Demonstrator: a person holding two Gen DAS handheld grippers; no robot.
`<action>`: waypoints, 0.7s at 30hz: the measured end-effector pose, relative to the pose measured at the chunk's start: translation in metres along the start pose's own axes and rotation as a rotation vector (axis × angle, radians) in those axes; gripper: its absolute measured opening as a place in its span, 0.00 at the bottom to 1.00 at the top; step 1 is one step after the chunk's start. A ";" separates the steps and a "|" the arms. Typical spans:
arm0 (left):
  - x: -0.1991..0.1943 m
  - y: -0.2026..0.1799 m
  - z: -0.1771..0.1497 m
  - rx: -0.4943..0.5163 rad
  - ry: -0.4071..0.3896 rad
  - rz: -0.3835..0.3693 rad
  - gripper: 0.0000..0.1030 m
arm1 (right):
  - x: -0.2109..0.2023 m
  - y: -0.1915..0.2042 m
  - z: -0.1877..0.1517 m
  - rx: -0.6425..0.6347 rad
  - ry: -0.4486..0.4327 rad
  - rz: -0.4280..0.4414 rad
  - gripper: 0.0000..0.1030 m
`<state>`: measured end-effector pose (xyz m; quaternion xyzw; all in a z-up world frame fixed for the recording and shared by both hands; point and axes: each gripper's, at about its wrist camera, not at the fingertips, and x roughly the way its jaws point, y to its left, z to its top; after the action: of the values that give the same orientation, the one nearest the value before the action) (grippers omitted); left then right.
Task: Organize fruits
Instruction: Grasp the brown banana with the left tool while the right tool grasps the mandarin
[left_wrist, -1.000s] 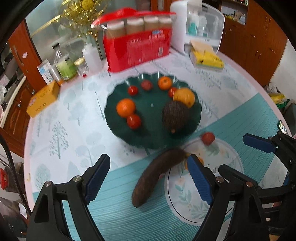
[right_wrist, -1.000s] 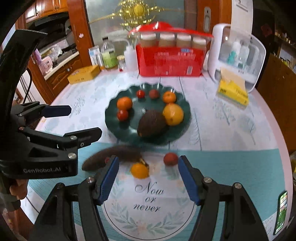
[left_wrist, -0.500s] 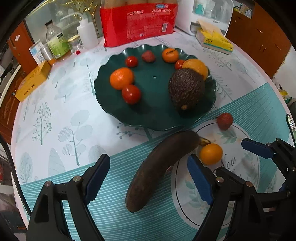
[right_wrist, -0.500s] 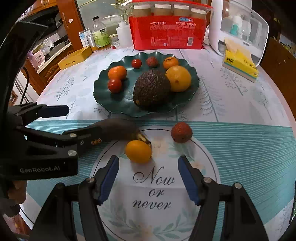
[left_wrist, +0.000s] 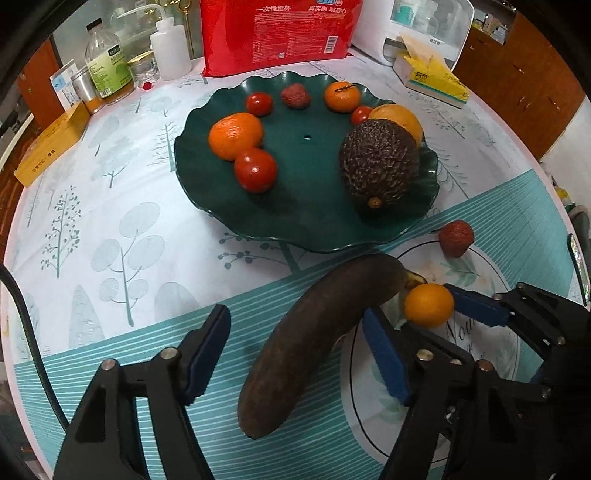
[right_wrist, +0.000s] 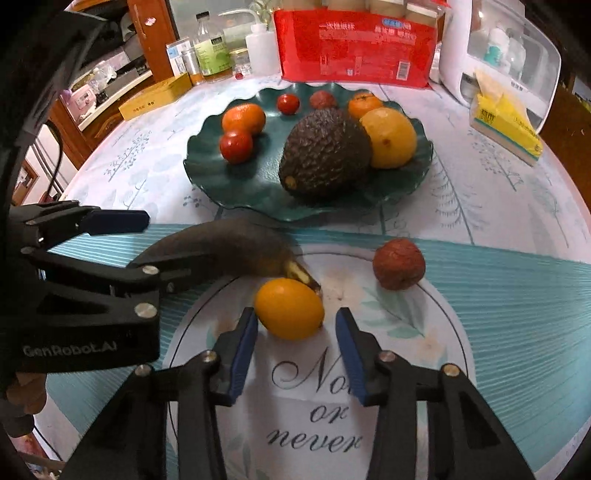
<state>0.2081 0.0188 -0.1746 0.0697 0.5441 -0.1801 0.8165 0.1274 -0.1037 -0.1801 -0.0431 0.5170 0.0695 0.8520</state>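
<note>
Banana: a dark, overripe banana (left_wrist: 314, 339) lies on the teal striped part of the tablecloth (left_wrist: 110, 229), stem end touching the small orange citrus (left_wrist: 428, 304), blunt end toward the left camera.
Left gripper: the left gripper (left_wrist: 295, 354) has its jaws spread wide, one blue pad on each side of the banana's lower half; neither pad looks to be touching the skin, though the right pad sits very close and the angle makes it hard to be sure.
Small citrus: on the white round print of the cloth, just beside the banana's stem.
Right gripper: the right gripper (right_wrist: 295, 339) stands open, and the citrus (right_wrist: 290, 308) sits just ahead of and between the pad tips, the left pad nearly against it.
Loose red fruit: a wrinkled reddish fruit (right_wrist: 399, 264) lies apart on the cloth to the right, between the citrus and the plate.
Plate: a dark green scalloped plate (left_wrist: 295, 221) beyond the banana carries an avocado (left_wrist: 378, 164), a yellow-orange fruit behind it, two mandarins, small red tomatoes and another wrinkled red fruit.
Table: round, covered in a tree-print cloth.
Back of table: a red pack of paper cups (left_wrist: 280, 33), bottles (left_wrist: 107, 62), a yellow box (left_wrist: 51, 144), a tissue pack (left_wrist: 432, 77) and a white appliance.
Room: wooden cabinets behind.
</note>
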 end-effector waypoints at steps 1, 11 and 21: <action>0.000 0.000 0.000 -0.001 0.001 -0.012 0.63 | 0.001 0.001 0.000 -0.005 -0.002 0.010 0.35; -0.002 -0.009 0.000 0.085 0.034 -0.054 0.46 | -0.002 -0.004 -0.001 0.010 -0.001 0.046 0.34; 0.004 -0.017 0.001 0.195 0.053 -0.013 0.42 | -0.009 -0.005 -0.008 0.022 -0.009 0.057 0.34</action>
<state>0.2036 0.0017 -0.1767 0.1502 0.5459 -0.2356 0.7899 0.1164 -0.1104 -0.1755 -0.0187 0.5149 0.0880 0.8525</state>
